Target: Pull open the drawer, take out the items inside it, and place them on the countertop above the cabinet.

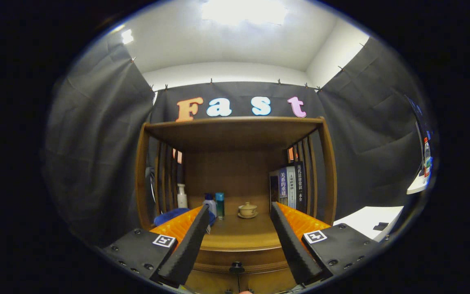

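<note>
While the gripper [239,239] is held with its fingers spread wide and nothing between them, it faces the cabinet [235,253] squarely, and the task looks barely begun. Just below and between the fingertips sits the drawer's dark knob [236,268]; the drawer [239,257] front lies flush under the countertop [239,234] edge, so it appears closed and its contents are hidden. Beyond the fingers the countertop already carries a small lidded teacup on a saucer [247,210], two small bottles [214,204], a white pump bottle [182,196], something blue [171,215] partly behind the left finger, and a row of books [290,185]. Judging from this, everything remains: gripping the knob, pulling the drawer out, lifting the items, and setting them on the bare middle of the countertop.
</note>
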A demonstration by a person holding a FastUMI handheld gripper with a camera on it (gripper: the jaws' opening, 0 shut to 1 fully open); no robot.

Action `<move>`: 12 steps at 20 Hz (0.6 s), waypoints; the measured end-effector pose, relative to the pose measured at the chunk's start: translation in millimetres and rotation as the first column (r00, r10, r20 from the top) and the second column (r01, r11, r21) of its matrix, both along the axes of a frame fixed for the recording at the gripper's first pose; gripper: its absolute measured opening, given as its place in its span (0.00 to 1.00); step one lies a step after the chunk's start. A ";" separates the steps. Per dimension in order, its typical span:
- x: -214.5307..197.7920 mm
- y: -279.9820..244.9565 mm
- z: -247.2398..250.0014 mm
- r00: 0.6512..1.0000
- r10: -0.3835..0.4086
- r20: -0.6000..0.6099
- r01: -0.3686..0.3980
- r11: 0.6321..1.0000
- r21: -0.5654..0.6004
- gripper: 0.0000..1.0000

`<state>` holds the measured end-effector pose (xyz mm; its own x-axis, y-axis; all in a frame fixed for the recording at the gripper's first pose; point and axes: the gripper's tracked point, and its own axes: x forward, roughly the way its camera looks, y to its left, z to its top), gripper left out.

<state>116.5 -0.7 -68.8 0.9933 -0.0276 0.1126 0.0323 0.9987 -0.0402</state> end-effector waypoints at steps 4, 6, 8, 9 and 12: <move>26.4 5.0 -78.4 0.996 -0.001 -0.087 -0.004 0.998 -0.056 0.98; 36.0 4.3 -112.6 0.993 -0.002 -0.120 -0.008 0.997 -0.079 0.97; 44.9 1.0 -147.4 0.988 -0.003 -0.156 -0.007 0.998 -0.063 0.97; 49.3 -0.6 -163.2 0.984 0.000 -0.179 -0.007 0.999 -0.042 0.97; 63.6 -9.3 -205.0 0.969 0.004 -0.246 0.001 1.000 0.022 0.98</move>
<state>180.1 -10.0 -273.8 0.9903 -0.0257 -0.1362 0.0226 0.9994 -0.0246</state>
